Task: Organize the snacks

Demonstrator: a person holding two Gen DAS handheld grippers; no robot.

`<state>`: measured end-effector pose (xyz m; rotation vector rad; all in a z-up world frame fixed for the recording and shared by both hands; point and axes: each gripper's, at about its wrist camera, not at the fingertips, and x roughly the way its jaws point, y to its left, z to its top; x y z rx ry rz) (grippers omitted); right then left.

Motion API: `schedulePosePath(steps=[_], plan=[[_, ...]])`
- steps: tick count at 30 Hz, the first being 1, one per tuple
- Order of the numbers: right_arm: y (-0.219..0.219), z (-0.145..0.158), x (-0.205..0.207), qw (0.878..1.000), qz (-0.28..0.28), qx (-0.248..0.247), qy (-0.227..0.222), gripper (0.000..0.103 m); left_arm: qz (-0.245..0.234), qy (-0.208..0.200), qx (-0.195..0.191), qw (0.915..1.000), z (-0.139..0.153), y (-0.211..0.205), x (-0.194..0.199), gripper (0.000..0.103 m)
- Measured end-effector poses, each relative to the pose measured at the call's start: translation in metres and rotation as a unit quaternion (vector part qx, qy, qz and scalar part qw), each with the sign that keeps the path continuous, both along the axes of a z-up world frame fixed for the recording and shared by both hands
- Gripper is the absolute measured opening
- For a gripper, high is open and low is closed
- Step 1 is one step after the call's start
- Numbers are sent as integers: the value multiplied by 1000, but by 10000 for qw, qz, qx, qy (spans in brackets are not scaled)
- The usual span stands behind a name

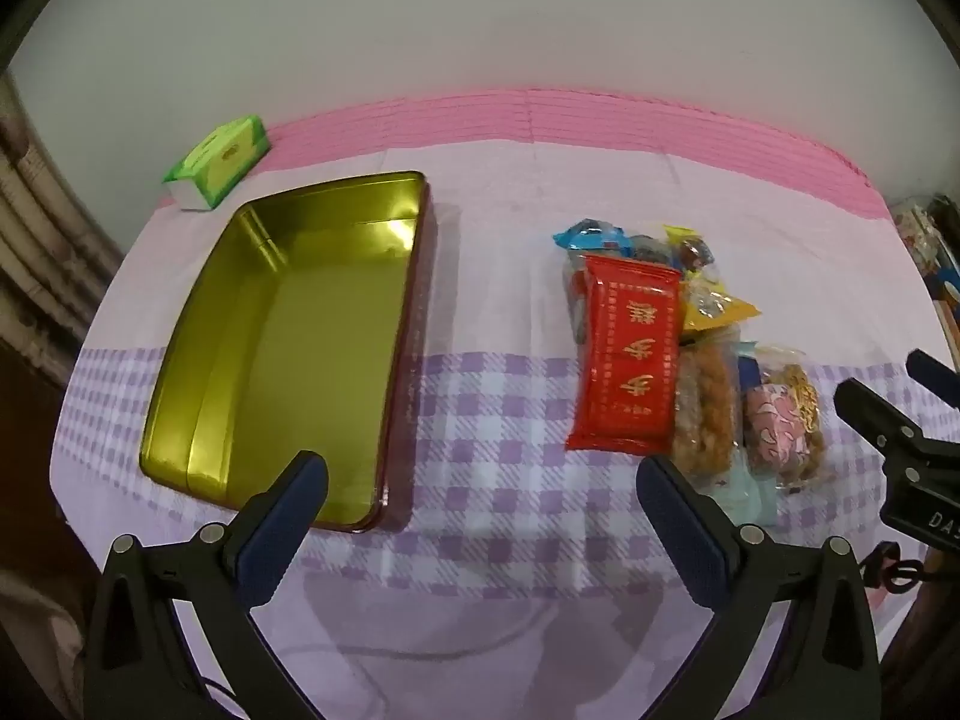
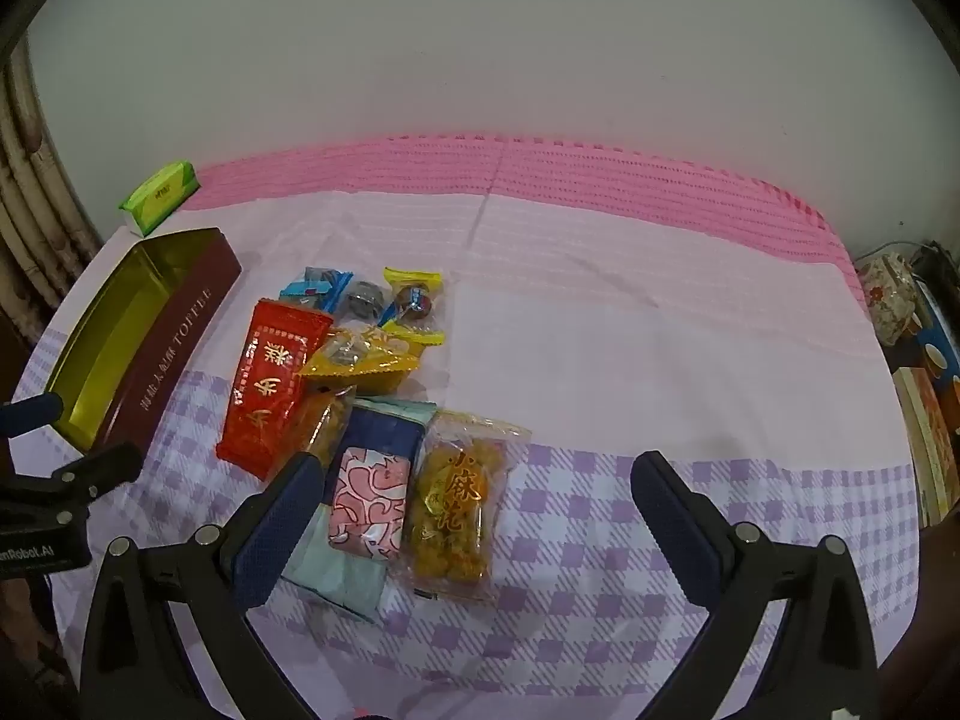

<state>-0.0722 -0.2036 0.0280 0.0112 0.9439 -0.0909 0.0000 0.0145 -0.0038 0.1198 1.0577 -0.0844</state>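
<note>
An open, empty gold-lined tin [image 1: 300,348] with dark red walls lies at the left of the table; the right wrist view shows its side [image 2: 162,354]. To its right sits a pile of snacks: a red packet [image 1: 627,354] [image 2: 270,390], a clear bag of fried twists [image 2: 456,504] [image 1: 792,414], a pink patterned packet [image 2: 369,501], a yellow pack [image 2: 366,360] and small wrapped sweets [image 2: 414,300]. My left gripper [image 1: 480,498] hangs open above the cloth between tin and pile. My right gripper [image 2: 474,498] stands open over the pink packet and the twists, holding nothing.
A green tissue pack [image 1: 219,162] [image 2: 159,195] lies at the back left by the wall. A pink and purple checked cloth [image 1: 492,420] covers the table. Boxes and a floral jar [image 2: 894,300] crowd the right edge. Pipes [image 2: 24,180] run down the left.
</note>
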Motion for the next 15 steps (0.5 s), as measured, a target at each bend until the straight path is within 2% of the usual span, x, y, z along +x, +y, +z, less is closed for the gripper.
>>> schedulePosePath(steps=[15], plan=[[-4,-10,-1,9999,-32,76,67,102,74,-22,-141,9999,0,4,0,102]])
